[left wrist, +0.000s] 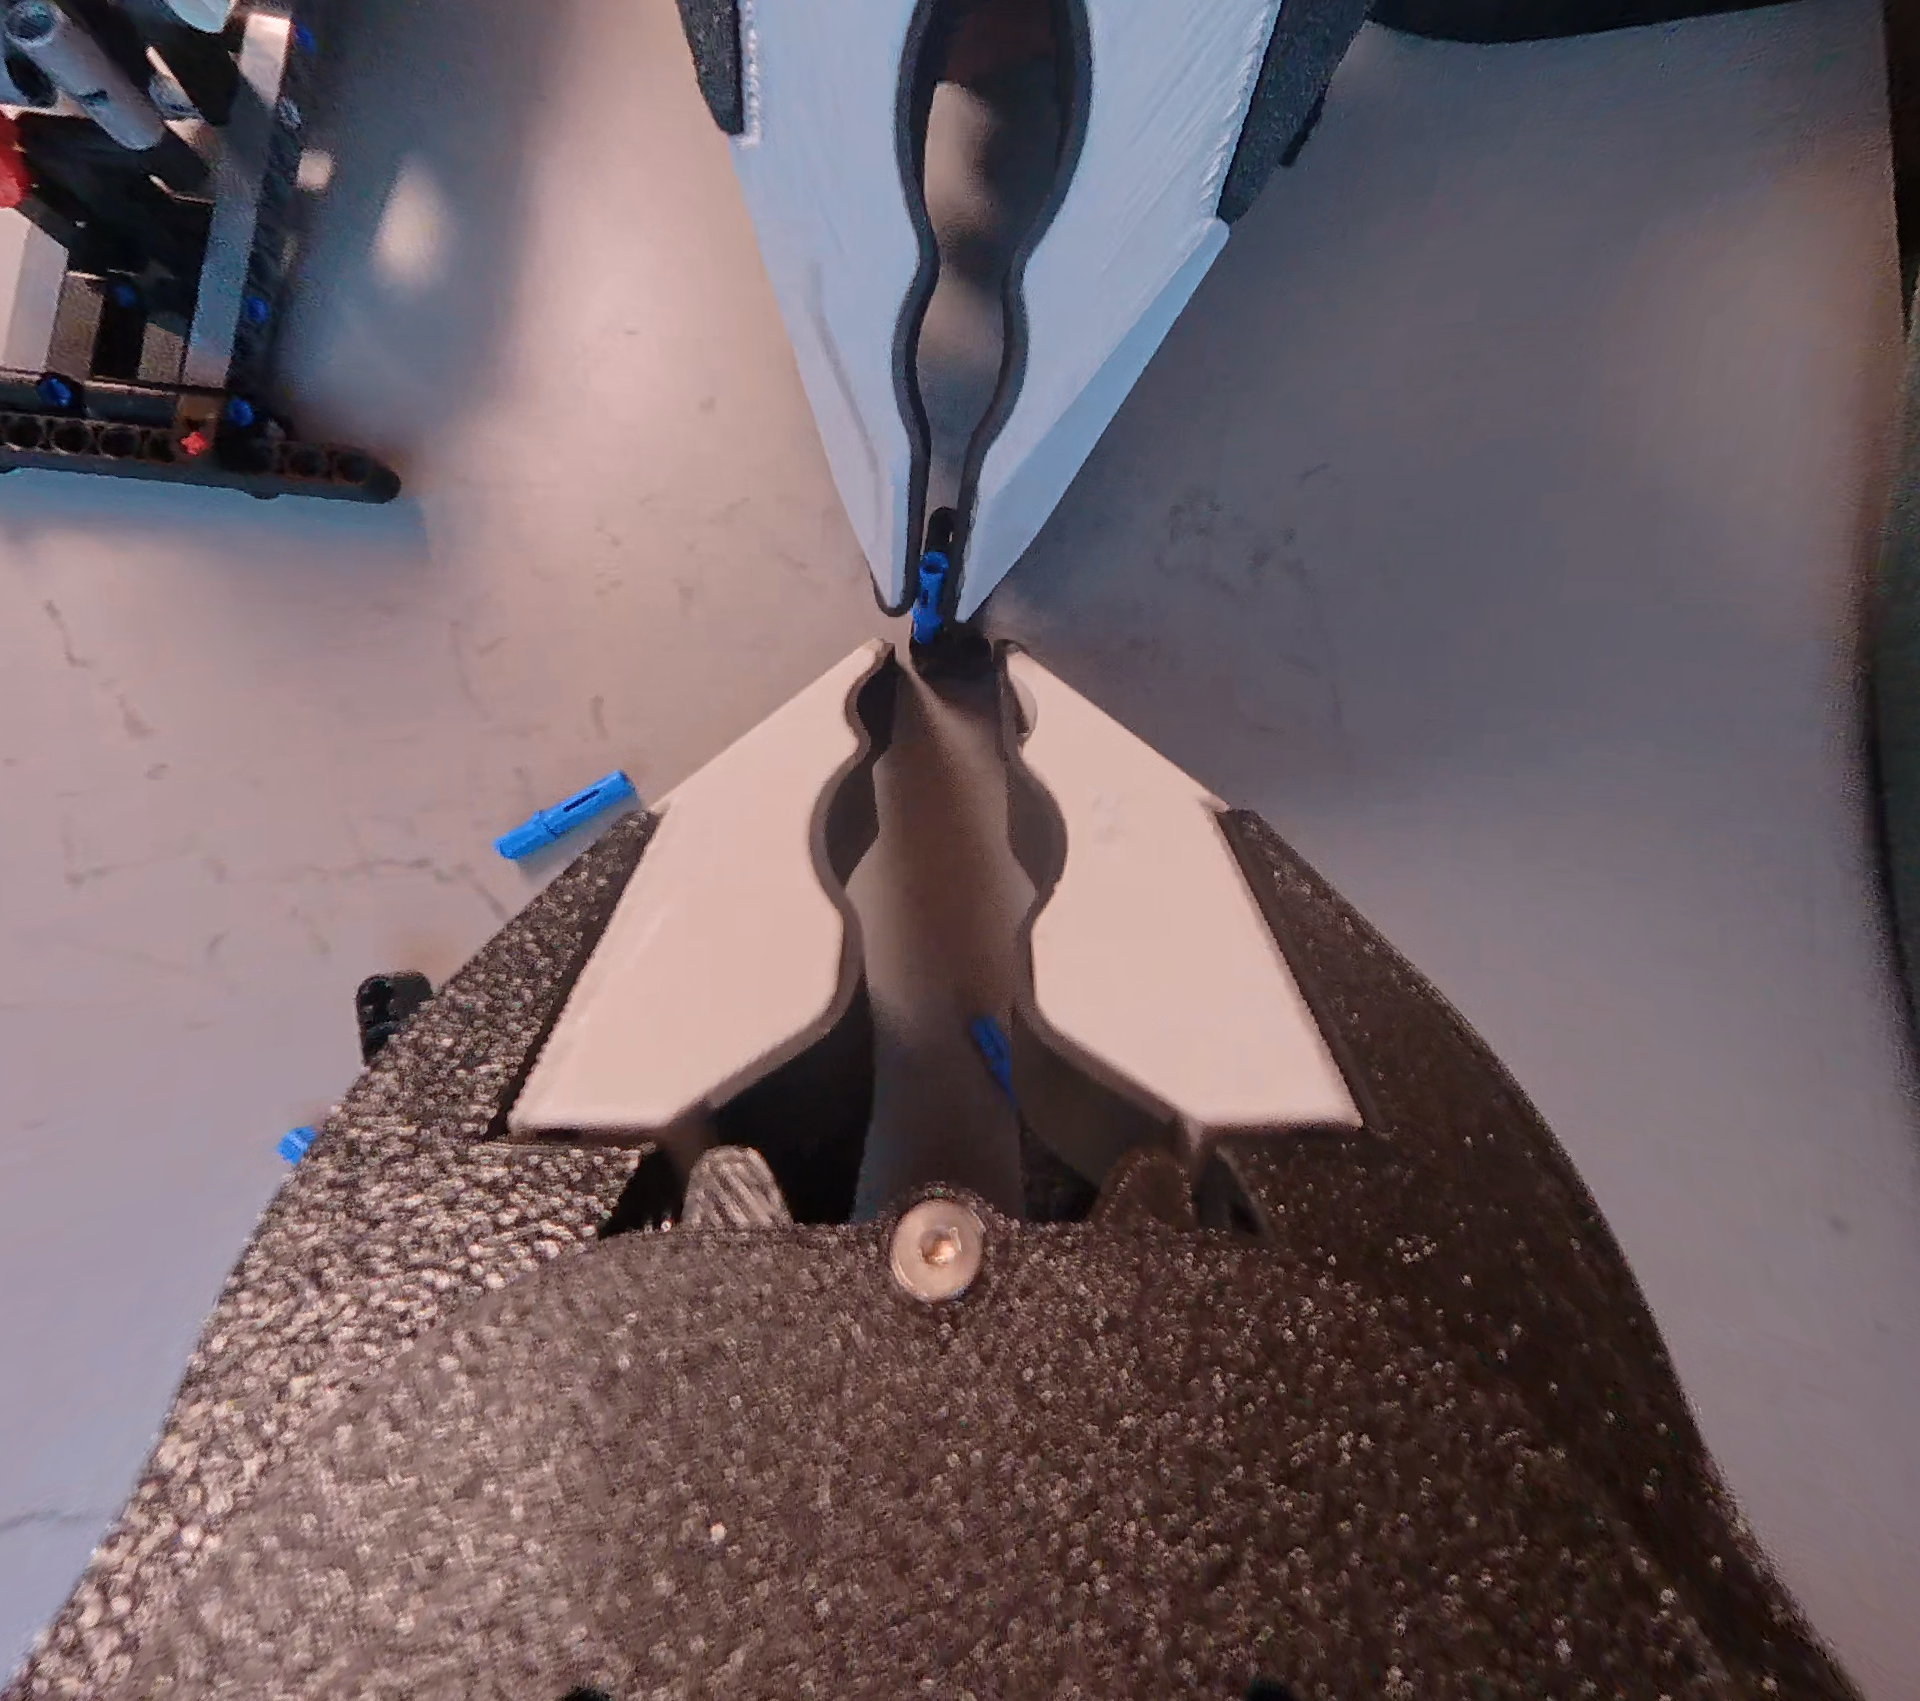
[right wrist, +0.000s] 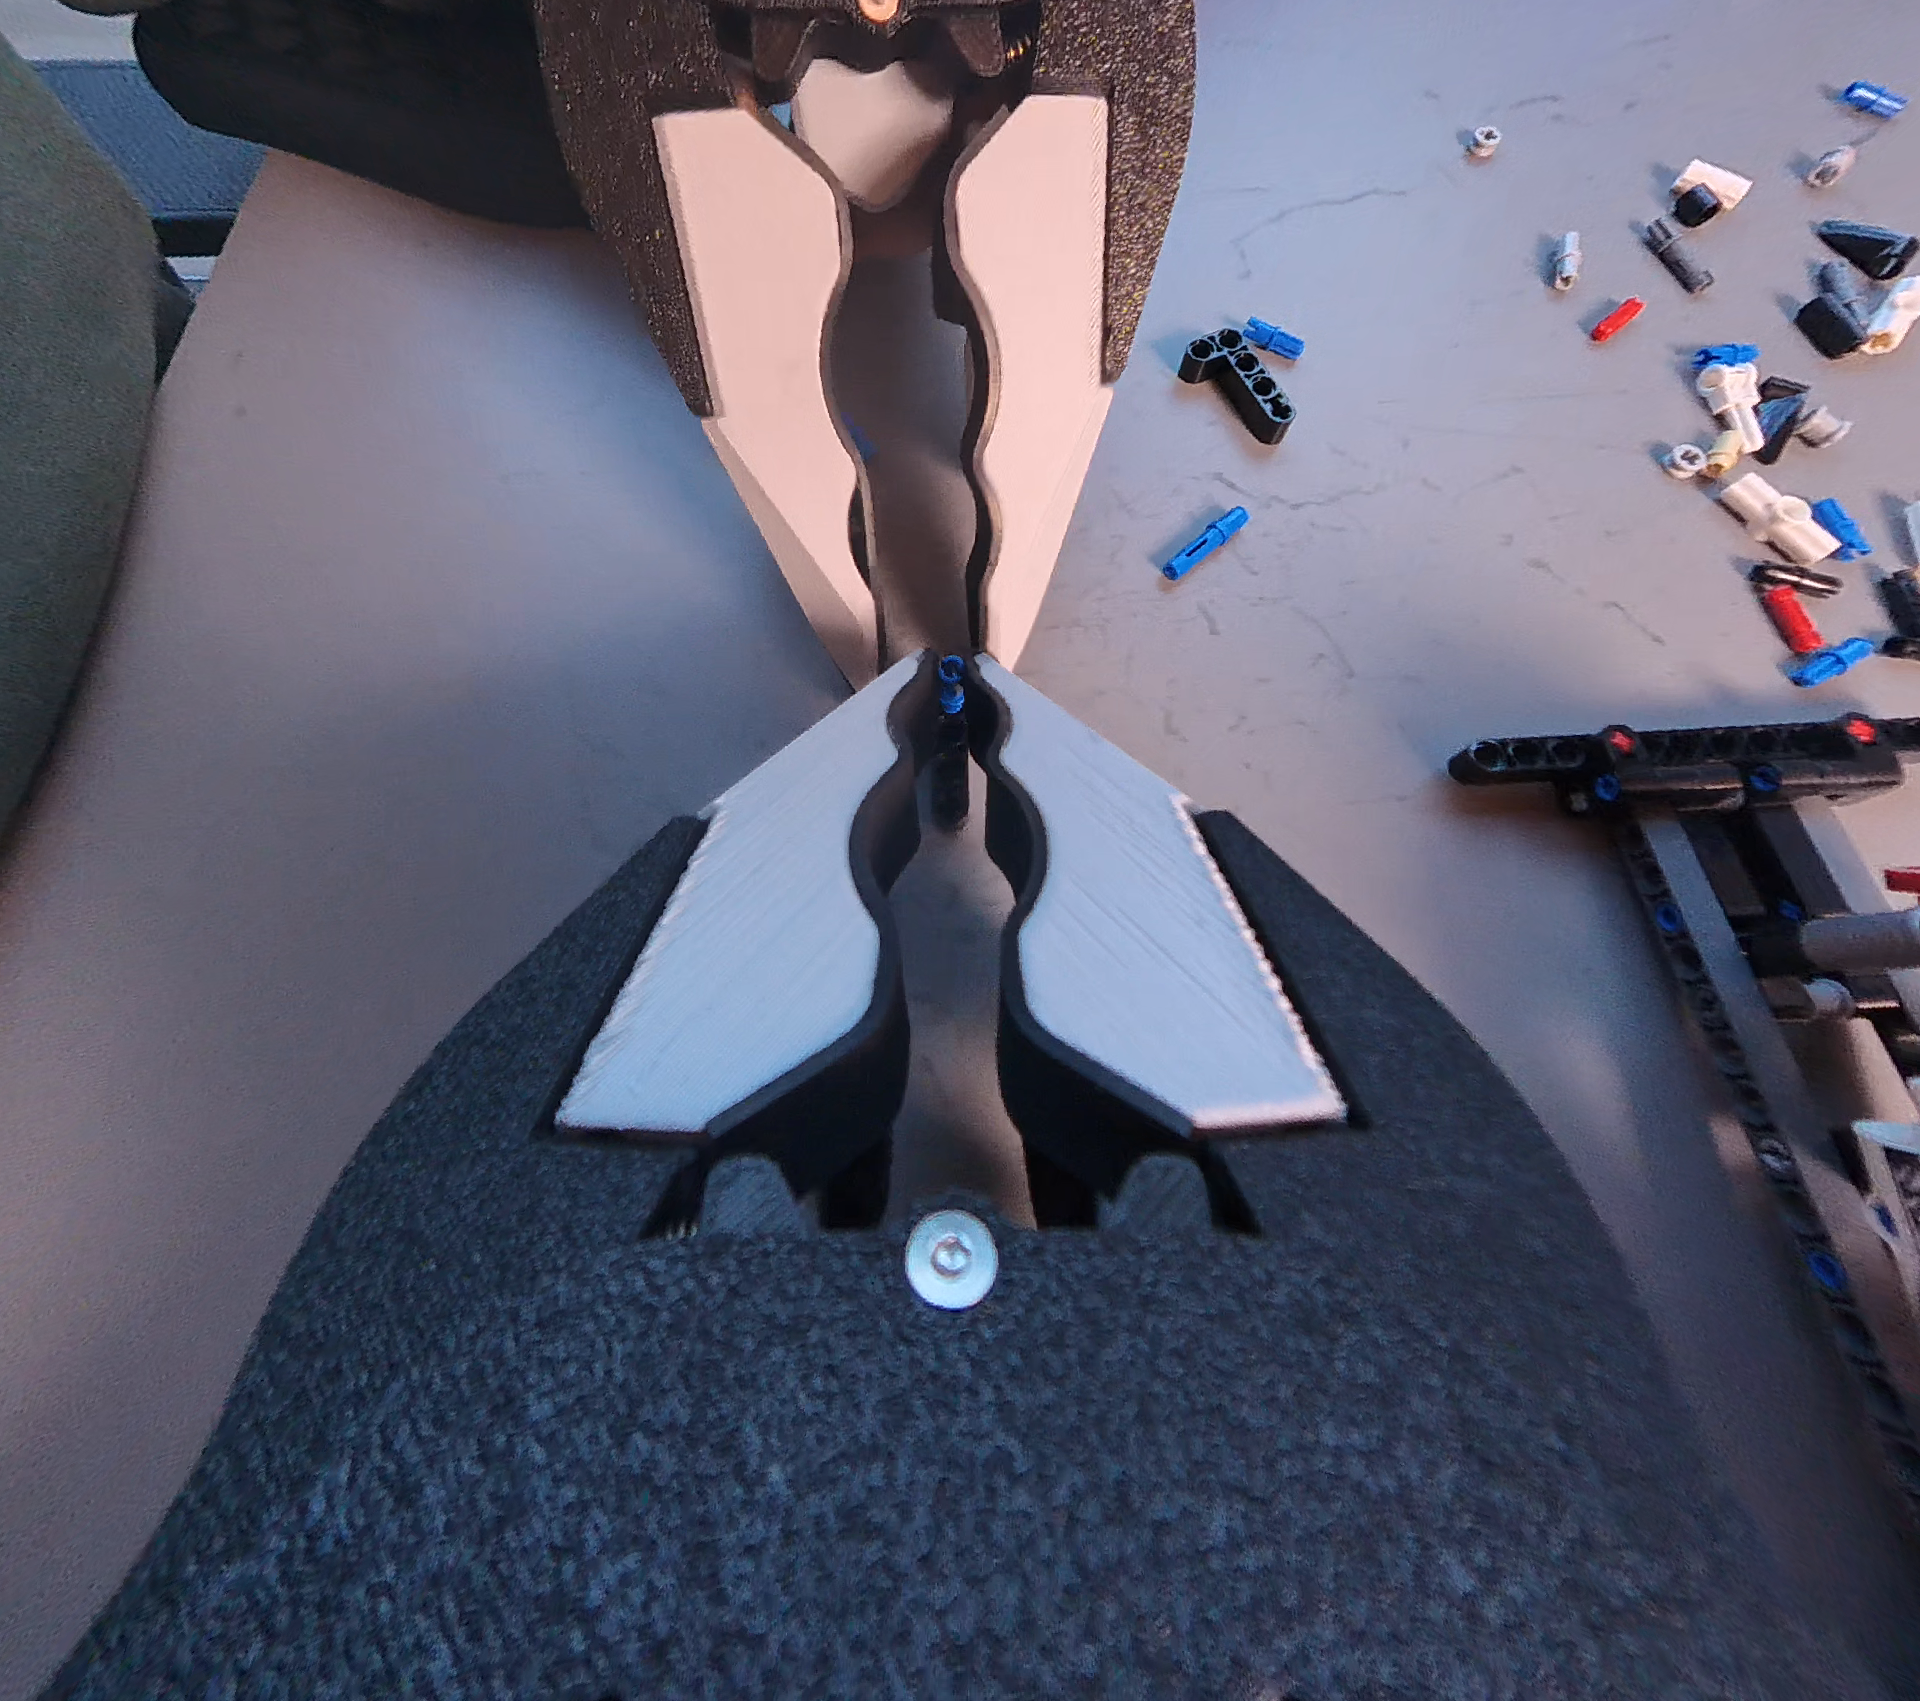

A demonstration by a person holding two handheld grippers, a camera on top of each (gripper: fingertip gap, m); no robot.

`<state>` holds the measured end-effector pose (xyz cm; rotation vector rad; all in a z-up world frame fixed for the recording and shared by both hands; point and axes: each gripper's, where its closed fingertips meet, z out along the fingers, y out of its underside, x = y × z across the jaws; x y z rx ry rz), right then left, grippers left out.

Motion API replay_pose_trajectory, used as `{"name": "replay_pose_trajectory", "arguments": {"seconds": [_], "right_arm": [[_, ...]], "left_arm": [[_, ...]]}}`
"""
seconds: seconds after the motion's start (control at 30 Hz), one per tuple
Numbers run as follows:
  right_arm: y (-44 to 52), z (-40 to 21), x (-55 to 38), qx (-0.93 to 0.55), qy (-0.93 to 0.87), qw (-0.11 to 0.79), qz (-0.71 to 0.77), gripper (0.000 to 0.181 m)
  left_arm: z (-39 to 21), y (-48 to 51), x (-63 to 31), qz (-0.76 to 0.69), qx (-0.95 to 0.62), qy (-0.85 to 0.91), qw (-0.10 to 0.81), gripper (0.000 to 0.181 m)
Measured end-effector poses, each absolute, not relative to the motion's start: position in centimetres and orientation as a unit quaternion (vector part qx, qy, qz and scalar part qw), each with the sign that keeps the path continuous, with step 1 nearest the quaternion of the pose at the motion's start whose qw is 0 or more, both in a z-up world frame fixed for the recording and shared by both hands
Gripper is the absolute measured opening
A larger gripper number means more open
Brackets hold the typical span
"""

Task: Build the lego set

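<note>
1. The tabletop (left wrist: 1455, 508) spreads pale and smooth under both my tools, faintly veined like marble.
2. My left gripper (left wrist: 940, 649) has a grainy black shell with a silver screw at its hinge. Its two flat white fingers have wavy black inner edges that taper toward the tips.
3. My right gripper (right wrist: 951, 680) is the same build, its white fingers (right wrist: 748, 955) ribbed with fine print lines. It meets the left one tip to tip.
4. The partly built lego frame (right wrist: 1683, 768), made of black studless beams with round holes, grey bars and white panels, lies well off to the right of my right jaws. In the left view it sits up and to the left of the left jaws.
5. A scatter of loose parts (right wrist: 1766, 425), black, white, grey, red and blue, lies beyond that frame, far right of the right jaws.
6. A black L-shaped beam (right wrist: 1242, 384) with round holes rests right of the opposing fingers.
7. A small black piece (right wrist: 948, 768) is clamped in my right jaws, which are closed on it.
8. A blue pin (left wrist: 928, 586), ridged and cylindrical, juts from that piece toward my left jaws. These stand nearly closed; I cannot tell whether they pinch anything.
9. A loose blue pin (left wrist: 566, 815) lies just left of my left fingers.
</note>
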<state>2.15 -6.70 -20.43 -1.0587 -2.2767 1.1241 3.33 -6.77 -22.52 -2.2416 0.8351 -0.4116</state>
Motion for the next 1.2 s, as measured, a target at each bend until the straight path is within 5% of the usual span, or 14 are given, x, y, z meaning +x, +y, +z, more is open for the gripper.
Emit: {"name": "replay_pose_trajectory", "arguments": {"seconds": [1.2], "right_arm": [[-6.83, -20.86, 2.09, -0.287, -0.922, 0.094, 0.242, 0.004]], "left_arm": [[-22.53, -6.79, 3.21, -0.173, -0.863, 0.315, 0.354, 0.015]]}}
